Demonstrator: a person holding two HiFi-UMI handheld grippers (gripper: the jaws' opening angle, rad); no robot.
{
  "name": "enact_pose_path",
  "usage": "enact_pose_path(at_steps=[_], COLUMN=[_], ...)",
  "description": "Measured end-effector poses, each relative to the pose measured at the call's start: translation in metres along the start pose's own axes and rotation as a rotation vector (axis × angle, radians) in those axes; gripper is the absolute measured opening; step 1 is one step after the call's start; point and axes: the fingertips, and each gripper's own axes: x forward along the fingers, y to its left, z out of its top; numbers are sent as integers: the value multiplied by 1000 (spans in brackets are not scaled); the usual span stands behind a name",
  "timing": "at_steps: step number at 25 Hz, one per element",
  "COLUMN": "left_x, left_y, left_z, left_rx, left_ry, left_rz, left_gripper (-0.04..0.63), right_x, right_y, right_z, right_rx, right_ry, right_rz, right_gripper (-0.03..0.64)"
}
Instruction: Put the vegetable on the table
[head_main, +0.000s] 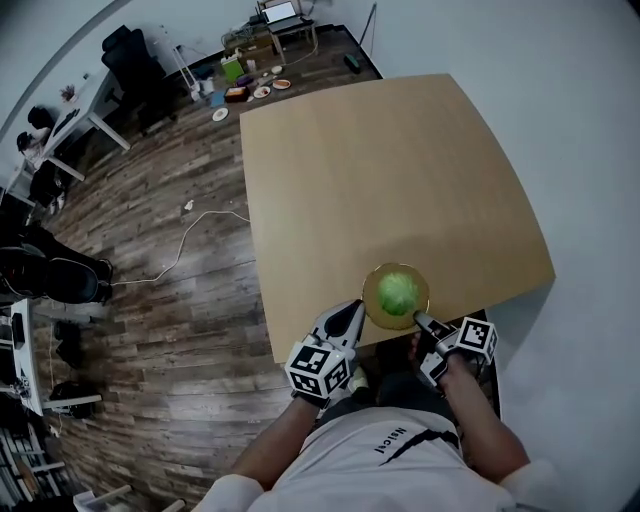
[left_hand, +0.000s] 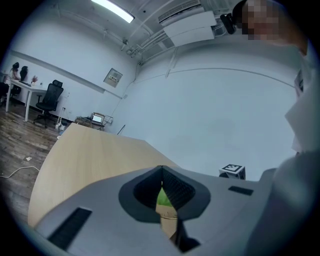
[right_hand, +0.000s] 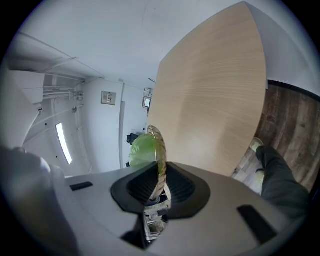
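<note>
A round green vegetable (head_main: 399, 291) lies on a yellowish plate (head_main: 373, 311) near the front edge of the wooden table (head_main: 400, 170). My right gripper (head_main: 421, 320) is shut on the plate's near right rim. In the right gripper view the rim (right_hand: 160, 145) stands edge-on between the jaws of that gripper (right_hand: 159, 172), with the vegetable (right_hand: 141, 148) just beyond. My left gripper (head_main: 357, 306) rests with its tip at the plate's left edge and holds nothing. Its jaws (left_hand: 161, 172) meet at the tip, and a sliver of vegetable (left_hand: 163, 197) and plate (left_hand: 169, 223) shows through the slit.
The rest of the tabletop (left_hand: 95, 150) stretches away behind the plate. On the wood floor lie a white cable (head_main: 190, 235) and several small dishes (head_main: 252, 92); an office chair (head_main: 130, 58) stands at the far left. The right gripper's marker cube (left_hand: 232, 171) shows beside the table.
</note>
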Motion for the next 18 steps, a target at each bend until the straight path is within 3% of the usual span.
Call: enact_pose_path(at_steps=[11,18], left_x=[88,109], left_y=[56,76], left_z=[14,-6], left_rx=[-40,-77], left_ry=[44,61], left_rz=[105,171], left_gripper=[12,12], right_x=[85,120], right_y=[-18,-54], right_z=[82,99], right_rx=[-55,-78], right_ry=[128,185], right_rz=[-33,-52], right_gripper=[62,64])
